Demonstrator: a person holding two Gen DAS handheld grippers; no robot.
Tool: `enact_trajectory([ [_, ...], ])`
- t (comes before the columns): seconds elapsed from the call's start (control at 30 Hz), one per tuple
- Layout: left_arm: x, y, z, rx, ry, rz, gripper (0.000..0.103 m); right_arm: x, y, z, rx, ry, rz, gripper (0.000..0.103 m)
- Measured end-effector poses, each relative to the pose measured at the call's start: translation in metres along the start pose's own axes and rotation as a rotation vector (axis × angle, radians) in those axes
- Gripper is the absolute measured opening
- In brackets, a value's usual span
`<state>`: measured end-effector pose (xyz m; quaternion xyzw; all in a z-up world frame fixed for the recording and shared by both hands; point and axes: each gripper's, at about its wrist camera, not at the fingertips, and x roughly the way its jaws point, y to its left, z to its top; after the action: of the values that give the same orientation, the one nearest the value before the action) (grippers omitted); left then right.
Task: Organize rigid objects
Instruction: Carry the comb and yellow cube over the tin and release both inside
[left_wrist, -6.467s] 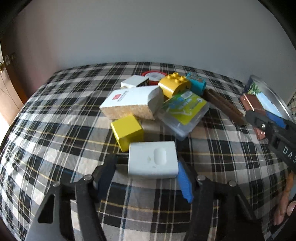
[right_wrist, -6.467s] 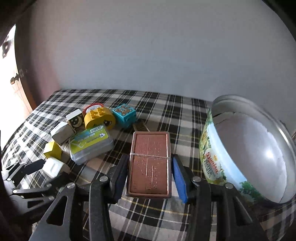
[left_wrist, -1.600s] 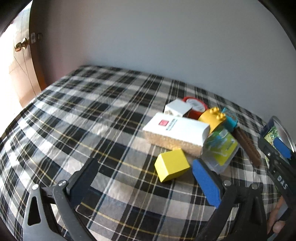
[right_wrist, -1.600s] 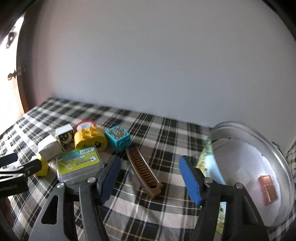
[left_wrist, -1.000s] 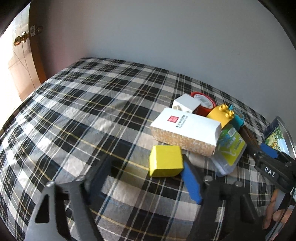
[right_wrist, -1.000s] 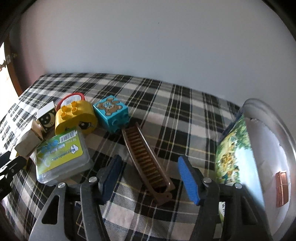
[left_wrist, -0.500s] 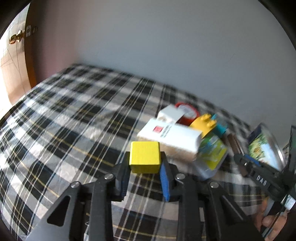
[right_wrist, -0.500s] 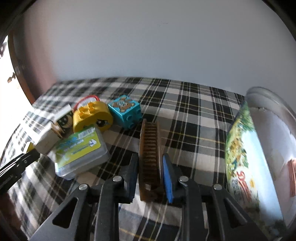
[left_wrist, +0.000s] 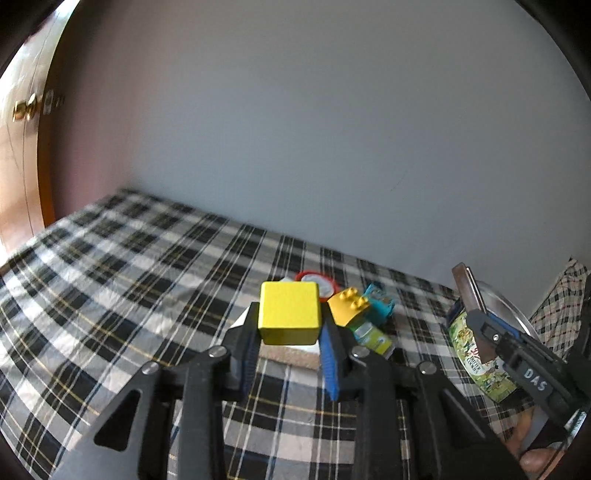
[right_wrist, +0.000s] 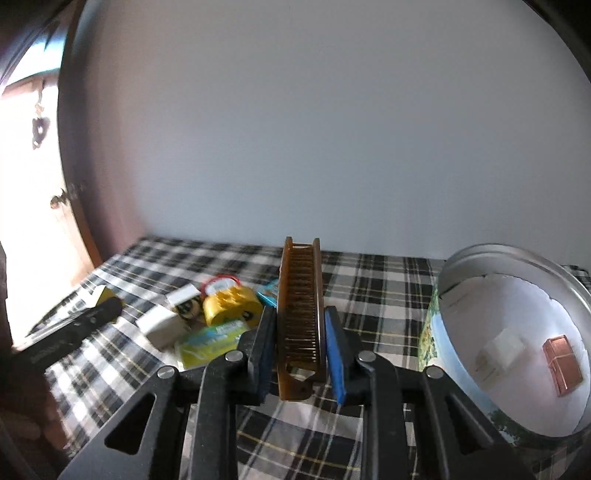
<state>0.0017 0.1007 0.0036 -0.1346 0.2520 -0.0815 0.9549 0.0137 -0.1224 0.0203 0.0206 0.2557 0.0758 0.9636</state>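
Both grippers are clamped on something: my left gripper (left_wrist: 290, 332) grips the yellow cube (left_wrist: 289, 312) between its pads, lifted clear of the plaid cloth (left_wrist: 129, 280), and my right gripper (right_wrist: 300, 341) pinches the brown comb (right_wrist: 300, 314) on edge, teeth facing the camera, its far end sticking out past the fingertips. The plaid cloth covers the whole surface and runs back to a plain pale wall (left_wrist: 314, 129); a wooden door (left_wrist: 20, 155) with a brass knob stands at the far left. Each gripper points forward and slightly downward over the cloth. From the right wrist view, left to right: my left gripper's dark body at the edge, a white block (right_wrist: 162, 325), a small block with a printed face (right_wrist: 188, 304), a yellow studded brick (right_wrist: 231, 304) with a red-rimmed lid (right_wrist: 221, 282) behind it, a clear case with a green label (right_wrist: 208, 343) and a teal brick (right_wrist: 269, 291) partly hidden behind the comb. Well to the right stands the round tin (right_wrist: 458, 266), open, holding a copper-coloured box (right_wrist: 561, 363) and a pale blurred piece. Below the cube, a white box (left_wrist: 295, 347) is mostly hidden
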Motion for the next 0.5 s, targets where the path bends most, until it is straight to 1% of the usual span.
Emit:
enact_trajectory([
  [0.07,-0.003,-0.007,-0.001,0.032,-0.02,0.008,0.028,-0.007,-0.001,0.0,0.01,-0.016,0.026,0.027],
  [0.13,-0.003,-0.012,-0.003,0.051,-0.023,0.014,0.028,-0.013,-0.002,0.0,0.018,-0.028,0.045,0.027],
  [0.33,0.001,-0.018,-0.006,0.058,-0.021,0.022,0.028,-0.031,-0.003,-0.002,0.027,-0.07,0.087,0.027],
  [0.5,0.002,-0.022,-0.008,0.06,-0.018,0.019,0.028,-0.045,-0.006,-0.007,0.02,-0.093,0.073,0.027],
])
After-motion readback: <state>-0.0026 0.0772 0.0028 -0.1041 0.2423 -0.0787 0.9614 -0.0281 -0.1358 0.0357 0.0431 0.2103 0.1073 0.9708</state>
